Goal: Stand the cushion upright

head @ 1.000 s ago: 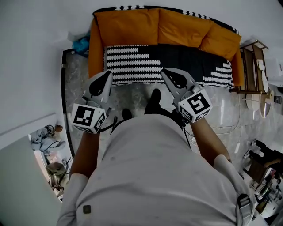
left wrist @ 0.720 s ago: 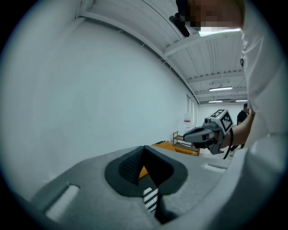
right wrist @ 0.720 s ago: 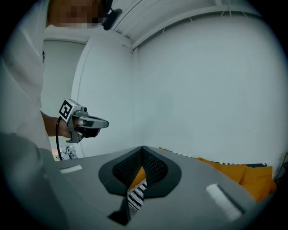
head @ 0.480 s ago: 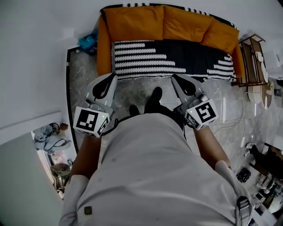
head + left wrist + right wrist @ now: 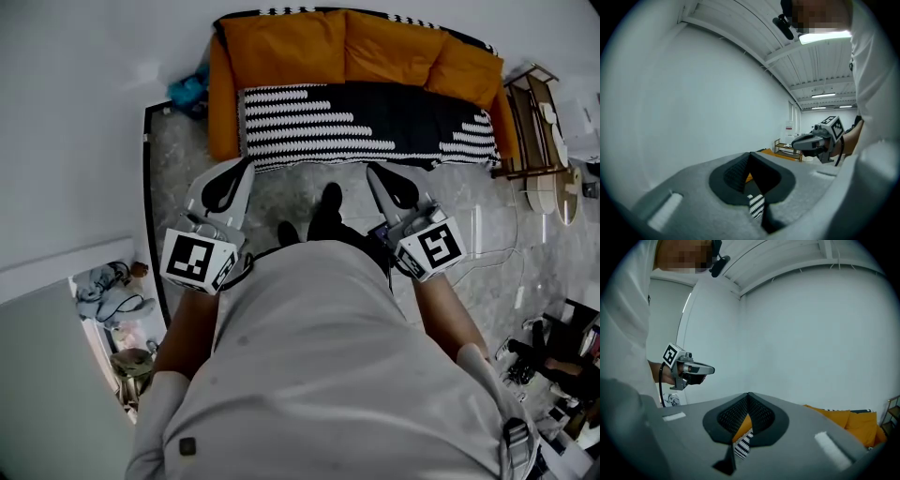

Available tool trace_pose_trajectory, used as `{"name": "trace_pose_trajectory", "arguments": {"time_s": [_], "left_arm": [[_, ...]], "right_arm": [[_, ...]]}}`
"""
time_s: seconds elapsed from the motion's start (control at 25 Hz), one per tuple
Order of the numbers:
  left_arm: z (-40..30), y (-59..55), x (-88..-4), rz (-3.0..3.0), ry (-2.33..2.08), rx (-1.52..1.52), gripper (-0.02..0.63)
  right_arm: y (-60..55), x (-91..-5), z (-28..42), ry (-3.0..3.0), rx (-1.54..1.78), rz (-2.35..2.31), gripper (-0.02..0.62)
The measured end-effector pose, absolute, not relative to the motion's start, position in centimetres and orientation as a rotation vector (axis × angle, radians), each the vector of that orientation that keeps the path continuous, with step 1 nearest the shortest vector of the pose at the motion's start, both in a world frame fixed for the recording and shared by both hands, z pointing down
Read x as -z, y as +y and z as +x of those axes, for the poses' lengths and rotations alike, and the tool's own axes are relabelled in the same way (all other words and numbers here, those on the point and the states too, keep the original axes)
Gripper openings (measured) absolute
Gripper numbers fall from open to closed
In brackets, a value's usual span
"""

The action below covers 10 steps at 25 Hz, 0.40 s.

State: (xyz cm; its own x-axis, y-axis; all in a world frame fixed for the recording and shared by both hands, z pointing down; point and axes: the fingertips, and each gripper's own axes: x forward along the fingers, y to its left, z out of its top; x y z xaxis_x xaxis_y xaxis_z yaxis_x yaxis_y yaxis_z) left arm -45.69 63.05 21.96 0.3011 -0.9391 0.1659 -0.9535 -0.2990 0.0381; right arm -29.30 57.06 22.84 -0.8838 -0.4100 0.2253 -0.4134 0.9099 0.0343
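Facing the orange sofa (image 5: 281, 47) with nothing grasped.
Held left gripper (image 5: 244, 171) and right gripper (image 5: 374, 176) clenched shut and empty, short of the striped seat cover (image 5: 375, 122).

Left gripper (image 5: 750, 158), seen along its own jaws: the two grey jaws meet at the tips, their dark ribbed pads (image 5: 733, 176) closed together with nothing clamped. Through the gap below the tips show a sliver of orange sofa (image 5: 748, 178) and a black-and-white striped cover (image 5: 757, 206). Right of centre, the right gripper (image 5: 799, 142) with its marker cube (image 5: 834, 125), held level. Behind: a plain wall (image 5: 693, 103), a far shelf (image 5: 785, 149), a ceiling lamp (image 5: 824, 36). Right edge: a white shirt (image 5: 876, 93).
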Motion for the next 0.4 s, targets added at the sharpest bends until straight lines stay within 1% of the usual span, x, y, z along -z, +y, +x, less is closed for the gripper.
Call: {"name": "trace_pose_trajectory", "arguments": {"time_s": [0.4], "left_arm": [[-45.2,64.2,-22.0,2.415,-1.771,-0.161,0.003]], "right_arm": [[58.0,-22.5,-29.0,-2.843,0.008,0.613,0.011]]}}
